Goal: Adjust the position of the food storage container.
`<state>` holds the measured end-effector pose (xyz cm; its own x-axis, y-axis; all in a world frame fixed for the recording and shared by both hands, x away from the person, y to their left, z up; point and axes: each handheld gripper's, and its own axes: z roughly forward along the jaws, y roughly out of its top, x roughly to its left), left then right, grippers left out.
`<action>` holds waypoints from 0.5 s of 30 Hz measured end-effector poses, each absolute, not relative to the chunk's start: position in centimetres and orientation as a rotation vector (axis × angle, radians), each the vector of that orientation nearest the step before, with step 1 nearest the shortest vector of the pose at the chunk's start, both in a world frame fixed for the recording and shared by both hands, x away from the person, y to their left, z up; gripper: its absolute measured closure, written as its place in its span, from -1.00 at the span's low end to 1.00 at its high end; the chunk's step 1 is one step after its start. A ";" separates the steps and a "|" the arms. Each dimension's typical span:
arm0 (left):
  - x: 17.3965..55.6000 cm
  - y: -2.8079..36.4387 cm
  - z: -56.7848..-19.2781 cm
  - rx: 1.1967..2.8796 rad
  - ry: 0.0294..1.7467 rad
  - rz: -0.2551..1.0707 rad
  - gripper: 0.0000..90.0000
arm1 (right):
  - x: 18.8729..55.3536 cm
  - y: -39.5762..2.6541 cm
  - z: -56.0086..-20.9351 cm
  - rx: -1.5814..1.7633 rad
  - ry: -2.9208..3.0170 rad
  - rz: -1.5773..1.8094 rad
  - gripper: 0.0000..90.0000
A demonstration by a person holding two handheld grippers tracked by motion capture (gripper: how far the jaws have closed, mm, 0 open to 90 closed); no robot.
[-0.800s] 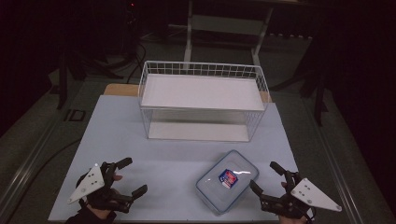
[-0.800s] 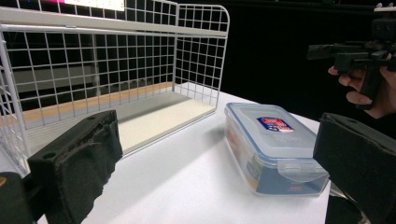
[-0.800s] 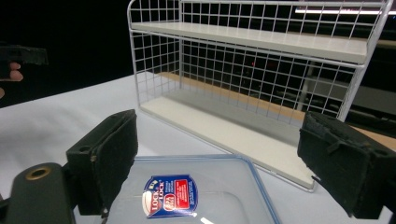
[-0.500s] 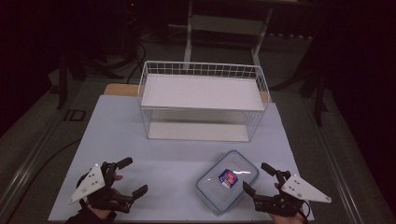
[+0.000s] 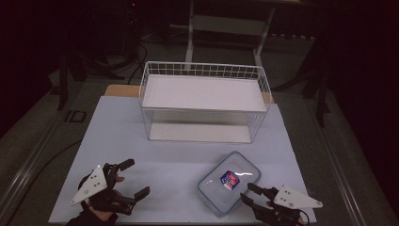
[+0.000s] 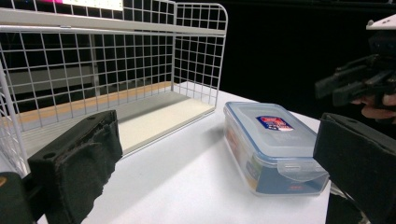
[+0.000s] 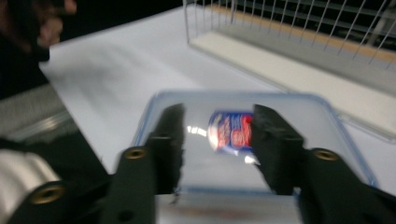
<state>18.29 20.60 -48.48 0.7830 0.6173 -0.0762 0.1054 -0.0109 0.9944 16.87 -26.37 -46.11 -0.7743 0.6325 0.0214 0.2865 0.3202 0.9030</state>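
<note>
The lidded plastic container (image 5: pixel 229 181) lay near the table's front edge, just ahead of the right gripper (image 5: pixel 252 194), whose part-open jaws held nothing; the left gripper (image 5: pixel 133 178) waited well apart, wide open and empty.

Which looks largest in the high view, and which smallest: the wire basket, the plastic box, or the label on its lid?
1. Wire basket, clearly the largest, although it stands farthest from the camera.
2. Plastic box, much smaller than the basket.
3. Label, a small patch on the lid of the box.
</note>
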 end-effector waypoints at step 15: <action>18.2 20.5 -48.5 1.566 0.591 0.450 -0.98 | 16.4 -25.4 -49.5 0.736 2.577 1.259 1.00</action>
<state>18.23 20.45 -48.48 0.7867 0.6140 -0.0642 0.1017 -0.0263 0.9945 16.44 -25.44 -49.54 -0.8610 0.5058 0.0530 0.3528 0.5189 0.7787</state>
